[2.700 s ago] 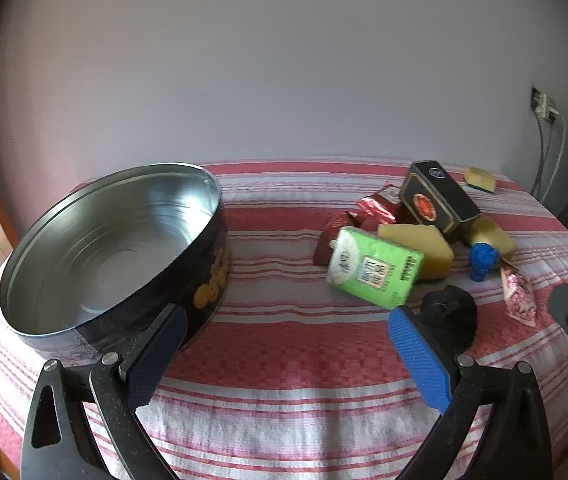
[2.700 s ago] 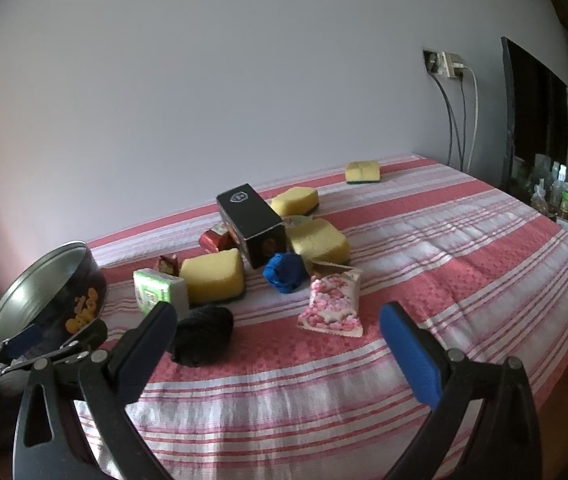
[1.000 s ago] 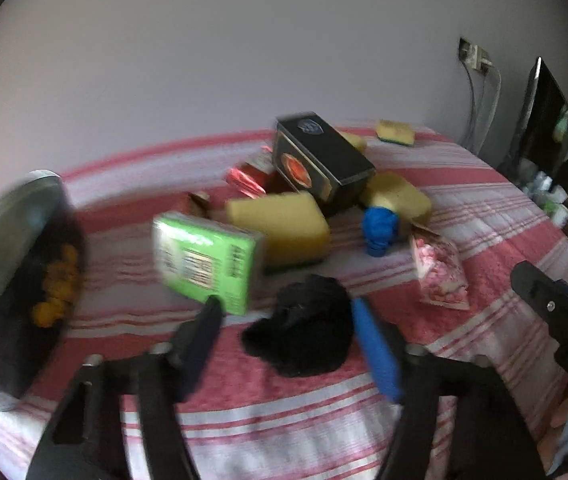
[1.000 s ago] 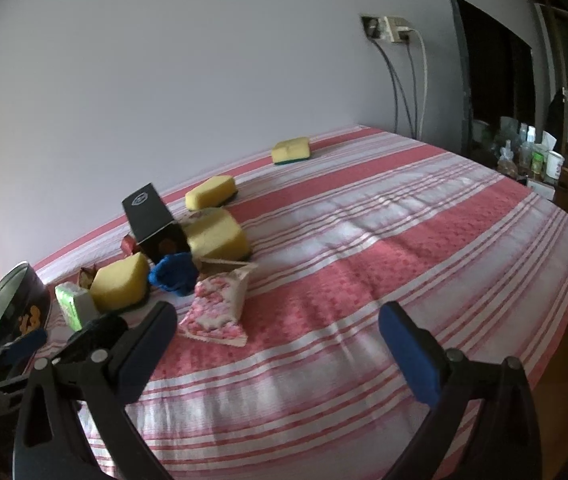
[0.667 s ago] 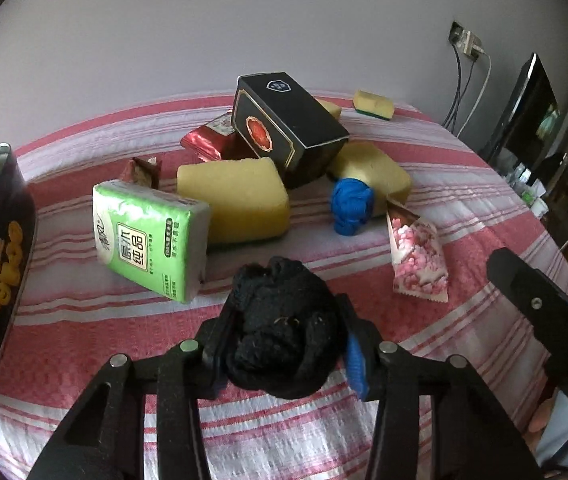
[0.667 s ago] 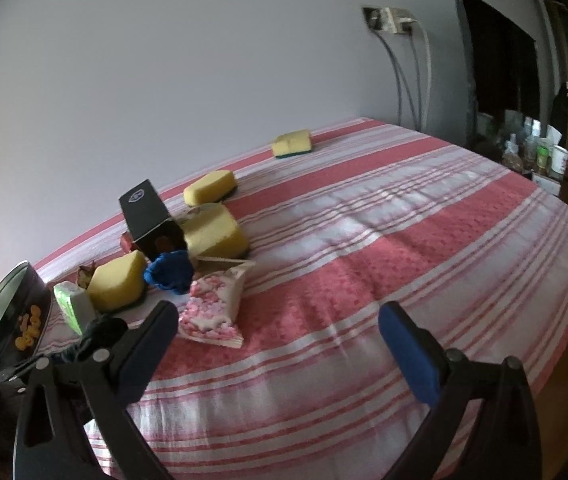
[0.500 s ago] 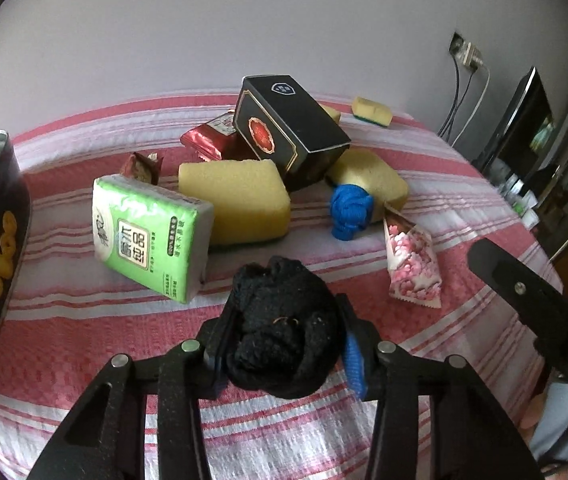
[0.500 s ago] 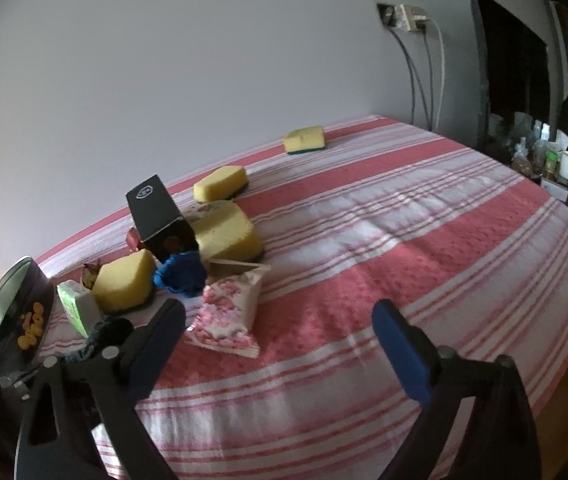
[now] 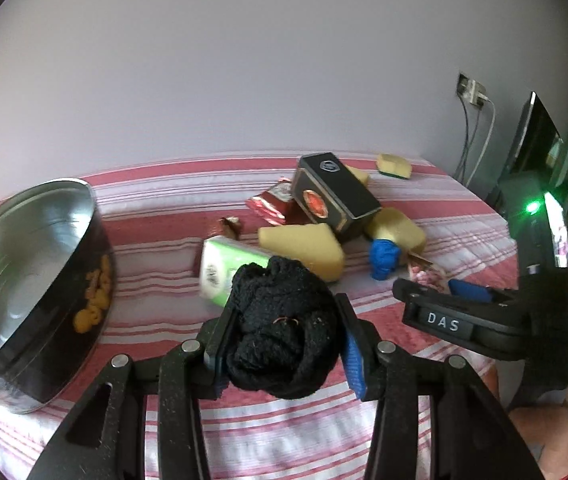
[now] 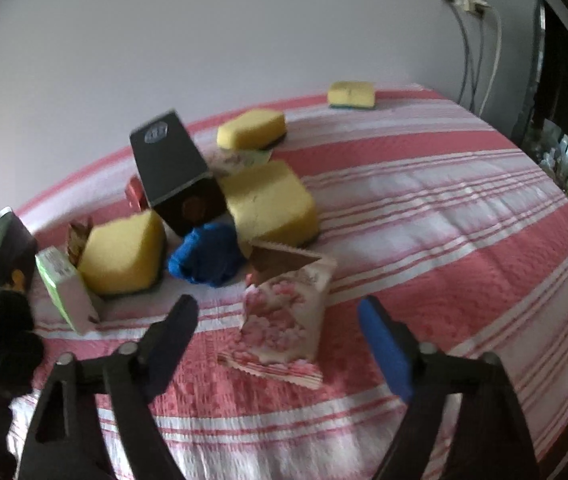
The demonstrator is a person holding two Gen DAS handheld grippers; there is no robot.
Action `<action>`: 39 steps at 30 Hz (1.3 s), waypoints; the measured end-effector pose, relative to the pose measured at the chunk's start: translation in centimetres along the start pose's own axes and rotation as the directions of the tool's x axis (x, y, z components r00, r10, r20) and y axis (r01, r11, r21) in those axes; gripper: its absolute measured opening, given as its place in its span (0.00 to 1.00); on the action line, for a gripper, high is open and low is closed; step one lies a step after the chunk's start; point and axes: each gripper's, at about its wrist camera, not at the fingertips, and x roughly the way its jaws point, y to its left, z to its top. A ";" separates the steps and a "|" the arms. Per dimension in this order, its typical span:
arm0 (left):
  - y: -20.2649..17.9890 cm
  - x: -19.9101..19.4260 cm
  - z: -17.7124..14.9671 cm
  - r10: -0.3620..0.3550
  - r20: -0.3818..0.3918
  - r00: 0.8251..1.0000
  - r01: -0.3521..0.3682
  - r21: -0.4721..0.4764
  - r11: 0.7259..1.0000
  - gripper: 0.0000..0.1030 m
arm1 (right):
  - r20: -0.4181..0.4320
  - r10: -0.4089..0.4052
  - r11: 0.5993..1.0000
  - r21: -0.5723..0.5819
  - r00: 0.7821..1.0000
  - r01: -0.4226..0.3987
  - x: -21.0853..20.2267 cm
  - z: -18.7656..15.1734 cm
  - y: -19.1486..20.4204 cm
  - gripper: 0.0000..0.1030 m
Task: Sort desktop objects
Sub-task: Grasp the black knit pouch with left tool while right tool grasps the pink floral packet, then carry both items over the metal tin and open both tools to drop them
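My left gripper (image 9: 282,334) has its jaws clamped on the black knitted bundle (image 9: 282,320), held clear of the striped surface (image 9: 164,224) beside the round tin (image 9: 32,264). My right gripper (image 10: 280,340) is closing its jaws around the pink floral packet (image 10: 284,320), pads not touching it.

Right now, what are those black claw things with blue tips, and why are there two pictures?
They are grabbers a person holds, one per hand, each with its own camera. One picture looks along the left gripper, squeezed shut on a black woolly bundle. The other looks along the right gripper, whose jaws are closing around a pink flowery packet without touching it yet. On the striped red cloth lie yellow sponges, a black box, a blue bundle and a green tissue pack. A round tin stands at the left.
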 end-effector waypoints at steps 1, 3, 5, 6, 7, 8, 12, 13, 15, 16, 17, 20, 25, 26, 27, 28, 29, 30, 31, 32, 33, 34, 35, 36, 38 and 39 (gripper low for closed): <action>0.4 -0.1 -0.1 -0.002 -0.002 1.000 0.002 -0.008 1.000 0.45 | -0.015 -0.008 1.000 -0.008 1.000 0.008 0.4 -0.1 0.2 0.68; 1.0 -0.1 -0.3 -0.005 -0.008 1.000 0.005 -0.021 1.000 0.45 | -0.001 -0.055 0.998 -0.039 0.998 0.055 0.5 -0.3 0.9 0.63; 1.4 -0.2 -0.5 -0.007 -0.011 1.000 0.007 -0.030 1.000 0.45 | 0.003 -0.087 0.993 -0.074 0.996 0.087 0.4 -0.5 1.6 0.50; 1.6 -0.4 -0.6 -0.011 -0.011 1.000 0.010 -0.035 0.999 0.45 | 0.007 -0.090 0.993 -0.080 0.996 0.090 0.3 -0.5 1.7 0.44; 1.8 -0.6 -0.6 -0.033 -0.013 0.999 0.032 -0.024 0.999 0.45 | 0.009 -0.091 0.993 -0.080 0.996 0.092 0.2 -0.6 1.9 0.40; 2.0 -0.8 -0.7 -0.035 -0.010 0.999 0.035 -0.028 0.999 0.45 | 0.010 -0.097 0.992 -0.082 0.995 0.097 0.1 -0.7 2.0 0.40; 3.0 -1.4 -0.8 -0.040 0.005 0.999 0.040 -0.043 0.998 0.45 | 0.033 -0.098 0.991 -0.092 0.995 0.101 -0.8 -1.2 2.8 0.39; 3.2 -1.7 -0.8 -0.041 0.008 0.999 0.041 -0.044 0.998 0.46 | 0.041 -0.097 0.990 -0.097 0.994 0.101 -1.2 -1.3 3.1 0.39; 3.8 -2.1 -0.8 -0.045 0.017 0.999 0.046 -0.054 0.998 0.46 | 0.062 -0.099 0.988 -0.111 0.993 0.105 -1.9 -1.5 3.8 0.39; 4.0 -2.2 -0.8 -0.045 0.020 0.999 0.046 -0.060 0.997 0.46 | 0.071 -0.096 0.988 -0.115 0.993 0.104 -2.4 -1.5 4.1 0.39; 4.3 -2.4 -0.9 -0.044 0.026 0.999 0.046 -0.065 0.997 0.46 | 0.078 -0.091 0.988 -0.121 0.993 0.101 -2.8 -1.6 4.5 0.39; 5.1 -3.2 -1.0 -0.044 0.043 0.998 0.047 -0.075 0.996 0.46 | 0.104 -0.075 0.987 -0.132 0.992 0.089 -4.2 -1.9 5.7 0.39; 6.8 -4.8 -1.1 -0.035 0.079 0.996 0.043 -0.096 0.994 0.46 | 0.151 -0.039 0.983 -0.171 0.988 0.065 -6.5 -2.4 8.4 0.39; 7.2 -5.1 -1.0 -0.032 0.085 0.996 0.040 -0.100 0.994 0.46 | 0.159 -0.022 0.982 -0.180 0.987 0.051 -7.1 -2.5 9.0 0.39; 7.6 -5.5 -1.0 -0.025 0.093 0.995 0.035 -0.106 0.994 0.46 | 0.165 -0.010 0.981 -0.189 0.986 0.041 -7.4 -2.6 9.6 0.39; 8.1 -5.8 -1.0 -0.018 0.100 0.995 0.029 -0.112 0.993 0.46 | 0.176 0.007 0.979 -0.203 0.984 0.030 -8.0 -2.6 10.4 0.39; 8.5 -6.1 -0.9 -0.009 0.108 0.994 0.022 -0.119 0.993 0.46 | 0.183 0.017 0.977 -0.213 0.983 0.022 -8.3 -2.6 11.0 0.39; 9.0 -6.5 -0.8 0.005 0.118 0.993 0.010 -0.127 0.992 0.46 | 0.190 0.035 0.974 -0.227 0.981 0.009 -8.7 -2.7 11.8 0.39; 9.4 -6.8 -0.8 0.015 0.127 0.992 0.001 -0.133 0.991 0.46 | 0.194 0.051 0.972 -0.234 0.980 -0.004 -8.9 -2.7 12.2 0.39; 10.2 -7.3 -0.7 0.033 0.138 0.990 -0.014 -0.140 0.990 0.46 | 0.195 0.074 0.969 -0.245 0.978 -0.024 -9.1 -2.6 13.0 0.39; 10.7 -7.6 -0.6 0.047 0.146 0.988 -0.026 -0.146 0.989 0.46 | 0.196 0.092 0.967 -0.253 0.976 -0.041 -9.3 -2.6 13.4 0.39; 11.4 -7.9 -0.5 0.064 0.153 0.986 -0.040 -0.155 0.987 0.46 | 0.197 0.112 0.962 -0.266 0.974 -0.056 -9.5 -2.5 14.2 0.39; 12.4 -8.3 -0.4 0.089 0.161 0.983 -0.060 -0.173 0.983 0.46 | 0.199 0.132 0.957 -0.281 0.971 -0.073 -9.6 -2.5 15.1 0.39; 13.2 -8.6 -0.3 0.108 0.167 0.980 -0.075 -0.190 0.979 0.46 | 0.198 0.152 0.952 -0.294 0.968 -0.089 -9.7 -2.4 15.9 0.39; 15.0 -9.0 -0.2 0.151 0.172 0.974 -0.111 -0.224 0.968 0.46 | 0.196 0.193 0.938 -0.324 0.961 -0.123 -9.8 -2.3 17.8 0.39; 15.8 -9.2 -0.2 0.170 0.172 0.970 -0.127 -0.238 0.963 0.46 | 0.194 0.212 0.932 -0.336 0.958 -0.138 -9.8 -2.3 18.6 0.39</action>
